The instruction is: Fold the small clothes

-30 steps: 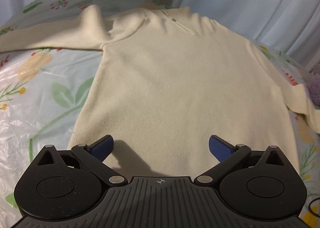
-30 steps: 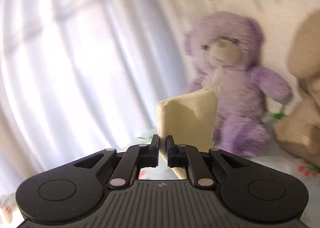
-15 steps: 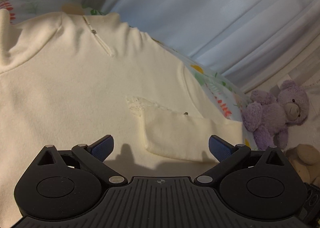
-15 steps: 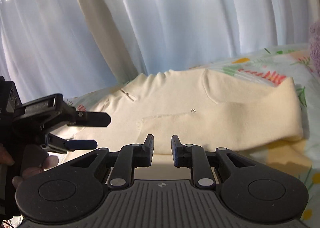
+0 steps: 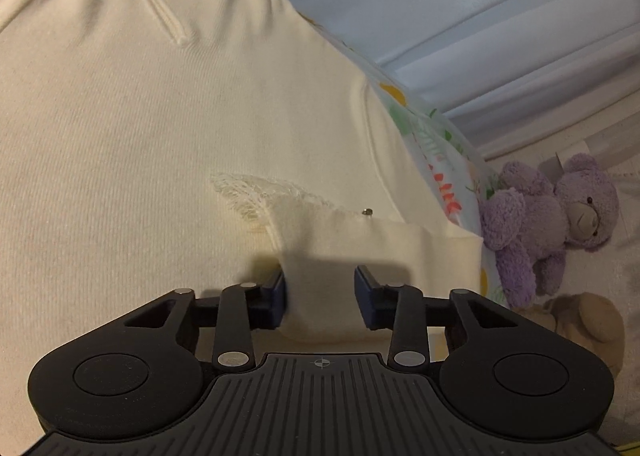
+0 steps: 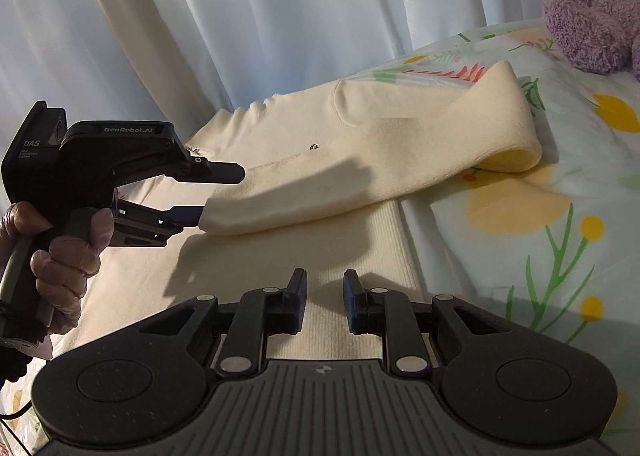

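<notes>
Floral sheet [image 6: 520, 215] w/ cream sweater [image 5: 140, 135], purple bear [image 5: 560, 215] nearby; left gripper [image 5: 320, 292] fingers closing round cuff, right gripper [image 6: 325, 296] narrow, empty.

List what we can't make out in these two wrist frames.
- Left wrist view: other sleeve and hem of the sweater, beyond the edge or under the gripper body.
- Left wrist view: whether the closing jaws of the left gripper, with the sleeve cuff between them, press it yet; shadow hides contact.
- Right wrist view: purple bear, cropped at the corner.

Right gripper [image 6: 325, 298] jaws slightly apart above cream sweater [image 6: 280, 127] with folded sleeve [image 6: 400, 159].
</notes>
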Tool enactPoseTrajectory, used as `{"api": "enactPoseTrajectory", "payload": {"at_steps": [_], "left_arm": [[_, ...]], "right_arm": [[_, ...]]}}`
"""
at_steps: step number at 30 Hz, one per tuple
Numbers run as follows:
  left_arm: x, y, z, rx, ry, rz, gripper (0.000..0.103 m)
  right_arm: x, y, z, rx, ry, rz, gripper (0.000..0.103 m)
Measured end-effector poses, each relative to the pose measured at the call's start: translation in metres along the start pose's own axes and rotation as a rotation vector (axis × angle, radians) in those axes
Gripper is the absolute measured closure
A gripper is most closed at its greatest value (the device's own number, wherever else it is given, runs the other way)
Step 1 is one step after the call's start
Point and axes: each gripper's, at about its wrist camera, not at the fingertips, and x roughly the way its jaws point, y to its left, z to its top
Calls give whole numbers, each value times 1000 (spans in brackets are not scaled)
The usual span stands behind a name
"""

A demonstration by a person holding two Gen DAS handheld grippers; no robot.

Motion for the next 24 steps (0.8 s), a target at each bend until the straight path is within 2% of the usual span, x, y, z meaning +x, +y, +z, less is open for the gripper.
{"api": "enactPoseTrajectory", "payload": {"at_steps": [1, 2, 4, 9, 11, 13, 15, 18, 22, 24], "left_arm": [[3, -2, 1, 9, 1, 13, 95], [4, -3, 2, 15, 2, 24, 97], [-2, -6, 5, 22, -20, 30, 97], [-55, -15, 24, 100, -185, 23, 97], [-79, -8, 32, 124, -259, 76, 97], [-96, 6, 40, 140, -308, 164, 97], [-106, 26, 44, 120, -327, 234, 97], [-113, 55, 49, 53, -314, 273, 97], [-116, 69, 49, 23, -316, 265, 97], [-117, 67, 49, 21, -337, 255, 97]], "right_arm": [[-1, 1, -1, -3, -3, -4, 84], [0, 3, -2, -9, -7, -11, 84], [0, 5, -3, -23, -11, -19, 83], [-2, 9, -5, -44, -17, -34, 83], [-2, 11, -6, -49, -19, -39, 83], [-1, 12, -7, -55, -22, -43, 83], [-1, 13, -5, -52, -15, -45, 83], [1, 12, 6, -18, 21, -35, 82], [4, -1, 37, 107, -7, 39, 65], [11, -10, 54, 206, -32, 90, 62]]}}
